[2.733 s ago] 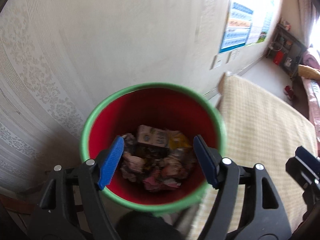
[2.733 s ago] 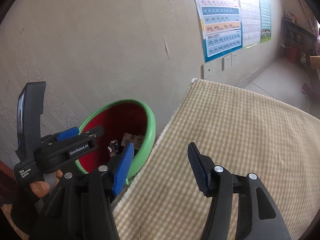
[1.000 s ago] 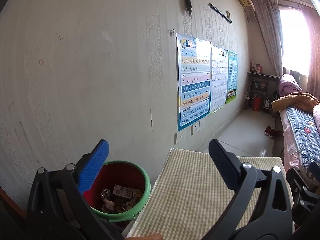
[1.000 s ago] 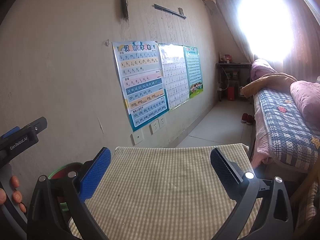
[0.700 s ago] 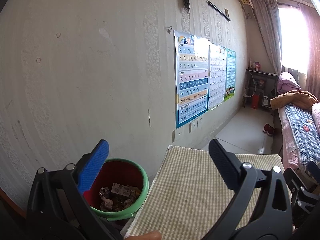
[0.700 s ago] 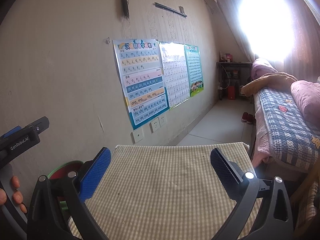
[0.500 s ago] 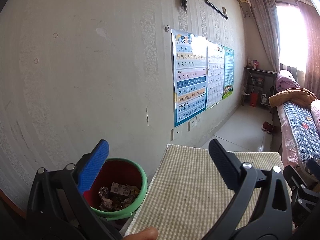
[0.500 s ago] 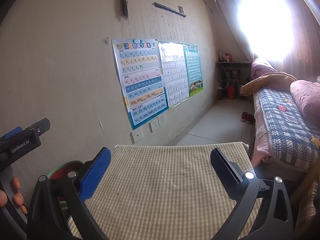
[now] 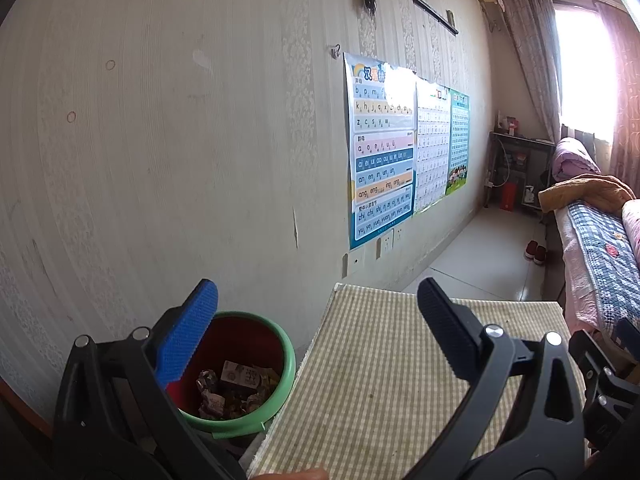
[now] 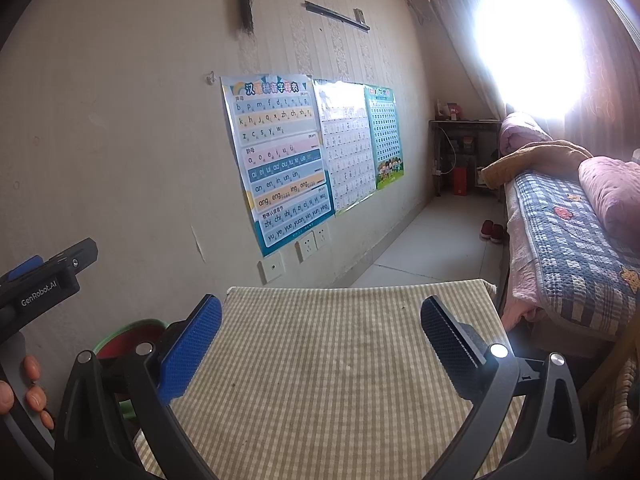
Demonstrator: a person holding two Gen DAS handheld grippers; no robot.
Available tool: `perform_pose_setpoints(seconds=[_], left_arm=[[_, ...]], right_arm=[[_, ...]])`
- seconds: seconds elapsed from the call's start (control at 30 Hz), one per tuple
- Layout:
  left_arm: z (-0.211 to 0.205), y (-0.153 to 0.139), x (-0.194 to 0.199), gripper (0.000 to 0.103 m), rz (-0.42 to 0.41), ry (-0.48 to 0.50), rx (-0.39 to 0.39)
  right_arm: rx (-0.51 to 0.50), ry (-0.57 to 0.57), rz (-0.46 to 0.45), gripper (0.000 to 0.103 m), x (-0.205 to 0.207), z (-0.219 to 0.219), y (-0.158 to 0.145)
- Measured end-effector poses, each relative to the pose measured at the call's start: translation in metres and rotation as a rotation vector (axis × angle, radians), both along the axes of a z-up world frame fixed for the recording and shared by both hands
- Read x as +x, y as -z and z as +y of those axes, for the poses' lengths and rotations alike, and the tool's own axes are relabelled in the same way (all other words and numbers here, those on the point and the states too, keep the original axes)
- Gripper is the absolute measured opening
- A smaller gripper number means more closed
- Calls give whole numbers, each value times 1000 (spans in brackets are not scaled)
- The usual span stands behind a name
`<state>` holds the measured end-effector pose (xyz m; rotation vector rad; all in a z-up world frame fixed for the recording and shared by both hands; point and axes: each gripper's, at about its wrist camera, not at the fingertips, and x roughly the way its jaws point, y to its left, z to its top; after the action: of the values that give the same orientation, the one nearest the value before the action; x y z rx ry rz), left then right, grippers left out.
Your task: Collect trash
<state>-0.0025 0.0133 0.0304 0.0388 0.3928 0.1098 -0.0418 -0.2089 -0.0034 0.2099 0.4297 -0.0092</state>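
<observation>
Looking out over both wrist cameras, I find the round red plastic bin with the green rim (image 9: 240, 376) low at about eight o'clock from my left hand-held gripper (image 9: 316, 336), just off the left edge of the table covered in beige checked cloth (image 9: 384, 380). It already holds crumpled wrappers and a small printed carton (image 9: 236, 374). From my right hand-held gripper (image 10: 320, 340) the same bin (image 10: 130, 330) shows only as a sliver of rim at nine o'clock, mostly hidden behind the blue pad (image 10: 190, 346), so I judge the left hand clearly nearer to it.

Both hand-held grippers are spread wide with nothing between the pads. The cloth ahead of them, from six o'clock up to twelve, shows no loose trash that I can make out. With no long piece left to align on, I judge the coming move turns on the bin's offset: anything still to drop goes down and left, by the left hand.
</observation>
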Motion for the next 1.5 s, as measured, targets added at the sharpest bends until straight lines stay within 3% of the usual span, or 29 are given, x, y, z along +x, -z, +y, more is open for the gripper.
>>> perform_pose_setpoints(seconds=[1.2, 1.4, 1.5], left_arm=[[-13, 20, 14, 98, 66, 44, 5], [-34, 50, 35, 98, 149, 109, -13], [-53, 104, 62, 98, 293, 198, -41]], right_arm=[[19, 8, 58, 97, 4, -9, 22], [24, 24, 132, 97, 14, -29, 48], [7, 45, 240, 97, 32, -47, 81]])
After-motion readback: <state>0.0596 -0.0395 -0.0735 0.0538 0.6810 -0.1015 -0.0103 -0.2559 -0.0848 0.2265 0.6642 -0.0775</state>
